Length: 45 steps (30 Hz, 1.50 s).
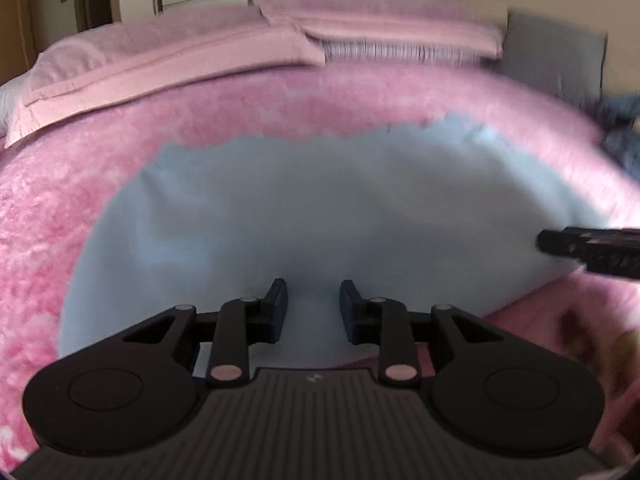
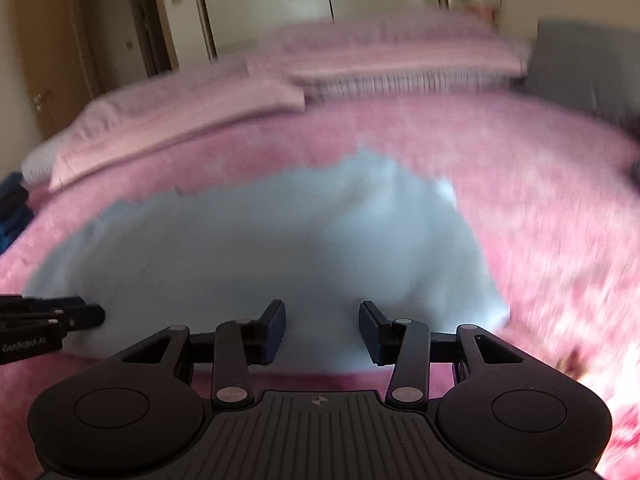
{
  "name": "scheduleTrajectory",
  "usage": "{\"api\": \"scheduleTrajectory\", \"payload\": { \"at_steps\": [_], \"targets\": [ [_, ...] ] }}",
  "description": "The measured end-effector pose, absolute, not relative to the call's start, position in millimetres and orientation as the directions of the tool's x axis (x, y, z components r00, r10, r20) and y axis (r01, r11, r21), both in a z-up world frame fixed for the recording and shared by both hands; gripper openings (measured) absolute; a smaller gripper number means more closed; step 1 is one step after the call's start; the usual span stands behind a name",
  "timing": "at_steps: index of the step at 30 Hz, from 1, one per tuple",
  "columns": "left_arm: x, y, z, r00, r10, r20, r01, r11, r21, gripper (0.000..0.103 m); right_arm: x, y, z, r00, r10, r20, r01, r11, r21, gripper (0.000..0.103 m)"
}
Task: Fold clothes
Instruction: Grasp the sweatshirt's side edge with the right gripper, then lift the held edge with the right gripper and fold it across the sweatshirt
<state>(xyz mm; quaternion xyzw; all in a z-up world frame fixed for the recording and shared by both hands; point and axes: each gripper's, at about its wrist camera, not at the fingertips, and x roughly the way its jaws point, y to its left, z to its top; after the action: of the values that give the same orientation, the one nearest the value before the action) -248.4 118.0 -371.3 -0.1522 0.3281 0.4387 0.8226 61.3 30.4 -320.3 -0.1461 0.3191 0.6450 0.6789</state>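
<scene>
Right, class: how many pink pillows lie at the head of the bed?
2: one pink pillow on the left, another right of it, overlapping its end. More may be hidden.

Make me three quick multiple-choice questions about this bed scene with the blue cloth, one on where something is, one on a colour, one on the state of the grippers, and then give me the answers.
1. Where does the light blue garment lie?
A. On the pink blanket
B. On the pillows
C. On the floor

2. What colour are the pillows at the far end of the bed?
A. White
B. Pink
C. Green

3. How do the jaws of the left gripper and the right gripper stand?
A. Both shut on cloth
B. One open, one clamped on a pillow
C. Both open, nothing pinched

Answers:
1. A, the garment is spread flat on the fuzzy pink blanket, short of the pillows.
2. B, both pillows are pale pink.
3. C, each wrist view shows a clear gap between the pads, with the cloth lying beneath, not gripped.
</scene>
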Motion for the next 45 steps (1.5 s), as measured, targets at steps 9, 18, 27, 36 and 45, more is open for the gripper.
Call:
{"api": "scheduleTrajectory", "payload": {
  "at_steps": [9, 18, 27, 36, 45],
  "targets": [
    [-279.9, 114.5, -348.6, 0.431, 0.623, -0.653, -0.840, 0.542, -0.037, 0.025, 147.0, -30.9, -324.2, -0.123, 0.844, -0.522, -0.642, 0.334, 0.691, 0.045],
    [-294.8, 129.7, -353.8, 0.424, 0.606, -0.674, -0.858, 0.506, -0.085, 0.024, 177.9, 10.8, -365.5, -0.207, 0.873, -0.442, -0.287, 0.378, 0.880, 0.044],
    [-320.5, 139.5, -352.3, 0.451, 0.592, -0.668, -0.870, 0.459, -0.181, 0.022, 182.8, 20.2, -368.8, -0.186, 0.874, -0.449, -0.229, 0.406, 0.885, 0.044],
    [-329.8, 144.4, -355.3, 0.442, 0.592, -0.674, -0.878, 0.441, -0.188, 0.019, 174.5, 36.6, -365.5, -0.126, 0.824, -0.553, -0.243, 0.515, 0.822, 0.044],
    [-340.7, 153.2, -356.0, 0.420, 0.602, -0.679, -0.894, 0.405, -0.193, 0.019, 159.9, 24.4, -370.9, -0.097, 0.881, -0.462, -0.310, 0.415, 0.856, 0.044]
  ]
}}
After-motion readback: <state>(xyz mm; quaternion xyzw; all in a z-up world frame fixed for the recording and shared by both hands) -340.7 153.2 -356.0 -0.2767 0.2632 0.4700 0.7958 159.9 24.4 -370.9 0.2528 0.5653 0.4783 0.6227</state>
